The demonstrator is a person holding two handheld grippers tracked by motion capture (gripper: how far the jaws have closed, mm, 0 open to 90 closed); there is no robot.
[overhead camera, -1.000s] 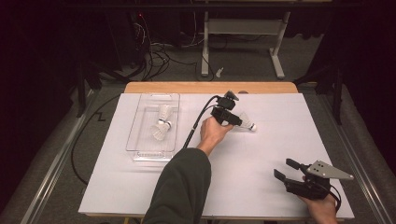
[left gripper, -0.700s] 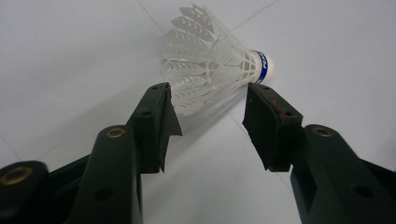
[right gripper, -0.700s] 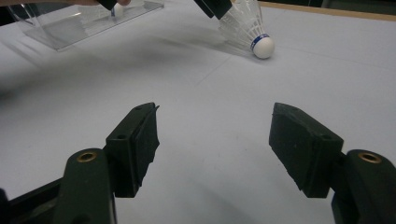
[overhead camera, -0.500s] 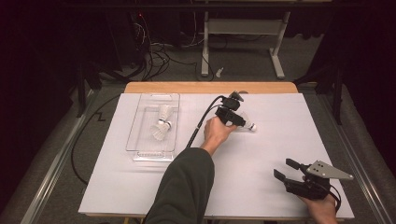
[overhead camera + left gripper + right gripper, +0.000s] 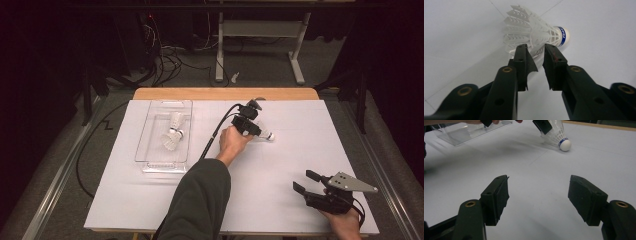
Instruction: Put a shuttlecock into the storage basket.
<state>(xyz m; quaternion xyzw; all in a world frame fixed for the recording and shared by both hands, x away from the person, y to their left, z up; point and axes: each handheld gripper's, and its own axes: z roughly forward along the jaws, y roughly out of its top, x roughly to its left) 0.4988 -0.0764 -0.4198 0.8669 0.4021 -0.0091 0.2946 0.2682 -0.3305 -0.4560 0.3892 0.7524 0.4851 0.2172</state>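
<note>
The left gripper [image 5: 535, 53] is closing its fingers [image 5: 521, 60] on the shuttlecock [image 5: 534, 32] skirt. The right gripper [image 5: 539, 192] is waiting wide open, empty. Next comes lifting toward the clear tray [image 5: 150, 150].

Dark green sleeve [image 5: 200, 200]; black jaws, brass rivets.

White shuttlecock [image 5: 534, 32] with a blue band, black fingers [image 5: 522, 62].
</note>
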